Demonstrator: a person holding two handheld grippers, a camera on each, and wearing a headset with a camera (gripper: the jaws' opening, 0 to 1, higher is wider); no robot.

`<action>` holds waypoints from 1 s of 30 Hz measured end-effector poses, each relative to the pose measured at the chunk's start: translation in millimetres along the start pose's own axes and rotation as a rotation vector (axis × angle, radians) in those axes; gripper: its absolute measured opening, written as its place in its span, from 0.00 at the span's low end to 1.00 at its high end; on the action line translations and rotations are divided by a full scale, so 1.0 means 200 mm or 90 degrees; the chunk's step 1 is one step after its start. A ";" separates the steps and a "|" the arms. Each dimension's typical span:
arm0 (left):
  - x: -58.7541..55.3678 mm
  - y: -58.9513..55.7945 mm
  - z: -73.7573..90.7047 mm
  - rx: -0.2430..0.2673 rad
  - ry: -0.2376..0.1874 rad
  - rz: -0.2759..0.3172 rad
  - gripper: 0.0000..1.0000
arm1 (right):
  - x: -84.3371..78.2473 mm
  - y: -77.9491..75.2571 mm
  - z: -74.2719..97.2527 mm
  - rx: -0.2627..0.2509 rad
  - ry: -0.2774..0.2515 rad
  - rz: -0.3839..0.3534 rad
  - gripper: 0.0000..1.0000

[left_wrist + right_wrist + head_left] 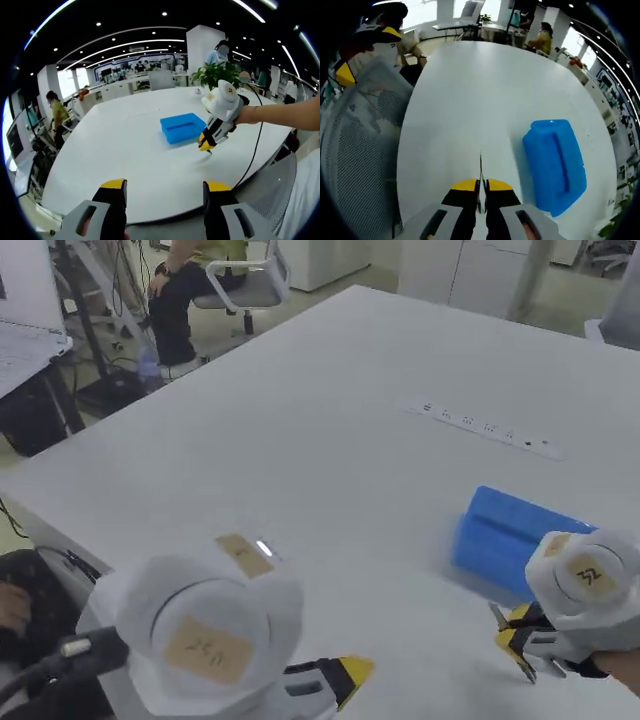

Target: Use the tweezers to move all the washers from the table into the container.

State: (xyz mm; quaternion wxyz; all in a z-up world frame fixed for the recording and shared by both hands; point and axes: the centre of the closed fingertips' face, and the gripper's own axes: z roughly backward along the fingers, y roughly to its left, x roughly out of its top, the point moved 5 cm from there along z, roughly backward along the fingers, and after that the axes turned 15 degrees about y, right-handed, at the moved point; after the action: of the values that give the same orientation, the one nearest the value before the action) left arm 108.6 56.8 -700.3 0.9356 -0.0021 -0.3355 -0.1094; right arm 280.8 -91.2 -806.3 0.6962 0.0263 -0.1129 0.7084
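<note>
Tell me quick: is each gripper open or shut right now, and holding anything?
Left gripper: open, holding nothing.
Right gripper: shut on the tweezers.

right gripper (518, 638) tan label (586, 577): perhaps "32" | left gripper (348, 676) tan sticker (210, 652): scrawl unreadable
</note>
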 end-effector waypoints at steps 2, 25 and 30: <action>-0.01 0.00 0.00 0.003 0.003 0.001 0.62 | 0.02 0.01 -0.05 0.015 -0.003 0.016 0.02; 0.03 -0.02 -0.03 -0.028 0.013 -0.022 0.62 | 0.04 0.08 0.01 0.032 -0.041 -0.029 0.13; 0.05 -0.04 -0.06 -0.052 0.013 -0.026 0.67 | -0.01 0.18 0.25 0.019 -0.174 -0.201 0.20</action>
State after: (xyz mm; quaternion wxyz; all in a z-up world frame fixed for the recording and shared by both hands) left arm 122.8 45.0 -703.8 0.9356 -0.0321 -0.3216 -0.1421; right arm 239.5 -103.6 -762.3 0.7764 0.1499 -0.1898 0.5820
